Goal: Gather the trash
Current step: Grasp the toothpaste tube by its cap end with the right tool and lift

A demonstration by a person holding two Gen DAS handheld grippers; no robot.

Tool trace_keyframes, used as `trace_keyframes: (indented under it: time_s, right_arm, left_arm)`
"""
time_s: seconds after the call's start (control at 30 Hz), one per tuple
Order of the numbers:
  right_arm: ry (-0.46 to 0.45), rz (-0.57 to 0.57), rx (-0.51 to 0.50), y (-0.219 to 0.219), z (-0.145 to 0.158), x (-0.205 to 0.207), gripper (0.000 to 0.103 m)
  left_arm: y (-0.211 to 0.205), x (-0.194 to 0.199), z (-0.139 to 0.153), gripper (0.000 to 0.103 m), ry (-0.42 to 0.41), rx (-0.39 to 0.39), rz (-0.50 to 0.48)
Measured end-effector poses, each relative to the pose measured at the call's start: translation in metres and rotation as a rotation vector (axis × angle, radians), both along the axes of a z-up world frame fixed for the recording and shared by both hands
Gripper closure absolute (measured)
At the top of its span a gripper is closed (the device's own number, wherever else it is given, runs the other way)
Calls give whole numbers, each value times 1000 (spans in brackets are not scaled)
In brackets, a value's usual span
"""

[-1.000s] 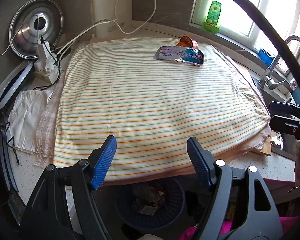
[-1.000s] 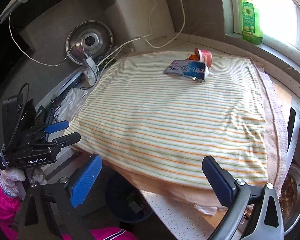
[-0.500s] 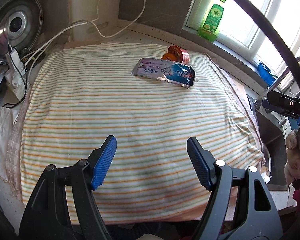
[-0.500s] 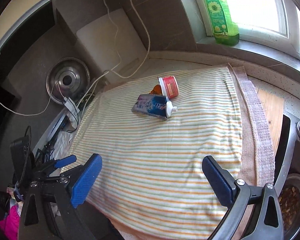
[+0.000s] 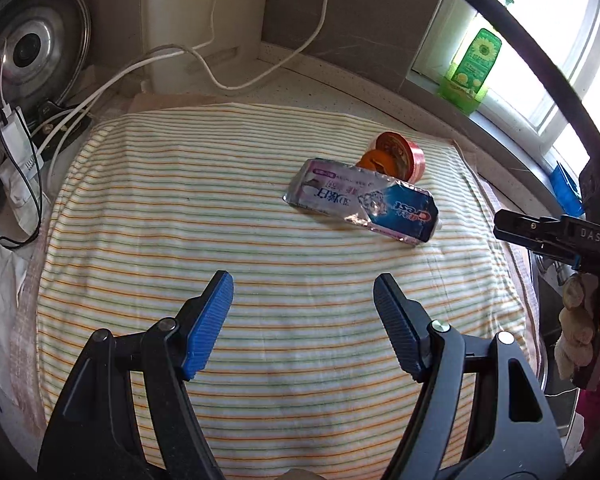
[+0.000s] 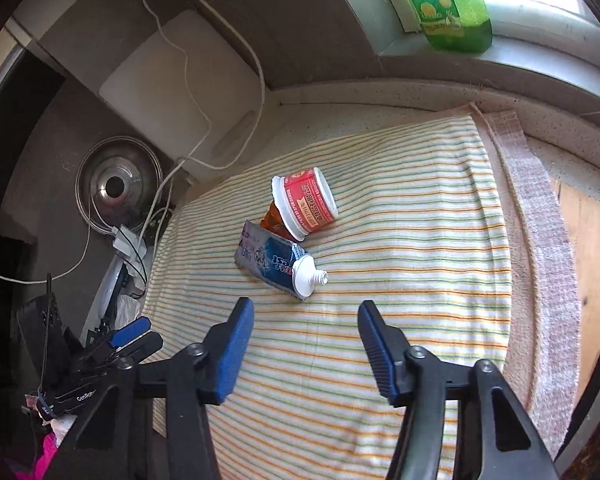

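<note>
**A:** How far along is the trash collecting?

**B:** Barely begun, by my reading. Three bits of trash lie on the striped cloth (image 5: pixel 260 264) that covers the counter (image 6: pixel 380 120), and neither tool has hold of anything.

**A:** What are the pieces?

**B:** A squeezed Crest toothpaste tube (image 6: pixel 274 262), cap off, with its white nozzle pointing toward the lower right of the right wrist view. Touching its far end is a small red-labelled cup (image 6: pixel 306 204) tipped on its side, and wedged between the two sits something orange (image 6: pixel 271 216), perhaps a lid or a smaller container; too much of it is hidden to say which.

**A:** And the tools?

**B:** The right tool (image 6: pixel 305 344) has its jaws spread wide and empty, low in the frame, with the toothpaste tube's nozzle just above the gap. The left tool (image 5: pixel 303 320) is also wide and empty, hovering over bare cloth at the bottom centre of its view, the toothpaste tube (image 5: pixel 360 204) well apart from it toward the upper right.

**A:** So what's left?

**B:** All of it: each piece has yet to be grasped and dropped somewhere. No bin shows in either view. I judge the tube the likeliest first pick, for the right tool.
</note>
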State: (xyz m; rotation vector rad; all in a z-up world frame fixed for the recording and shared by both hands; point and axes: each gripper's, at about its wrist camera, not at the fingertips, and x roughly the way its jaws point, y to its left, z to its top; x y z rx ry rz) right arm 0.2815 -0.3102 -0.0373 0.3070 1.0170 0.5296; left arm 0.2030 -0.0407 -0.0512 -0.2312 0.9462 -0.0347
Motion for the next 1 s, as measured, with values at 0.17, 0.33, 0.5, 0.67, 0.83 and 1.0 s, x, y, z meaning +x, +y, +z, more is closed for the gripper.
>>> trace_keyframes:
  time_s: [0.17,0.33,0.5,0.67,0.83,1.0]
  right_arm:
    - [52,-33,44,7,-24,38,69]
    - [126,-53,115,12,-44,66,69]
    - [156,55,130,35,-48,63,70]
    - [138,176,104,64,-43,42,70]
    - [97,260,85,78,-34,29,70]
    - [66,251,56,85,-30,21,69]
  left_arm:
    - [13,6,3,28,1,6,38]
    - [22,7,1,28,8,19,63]
    - [28,9,-1,28,9,19,83]
    - [37,14,-3,28,9,3,109]
    - [41,15,-3,28,5,15,112]
    - [53,11,-2,28,9,5,140]
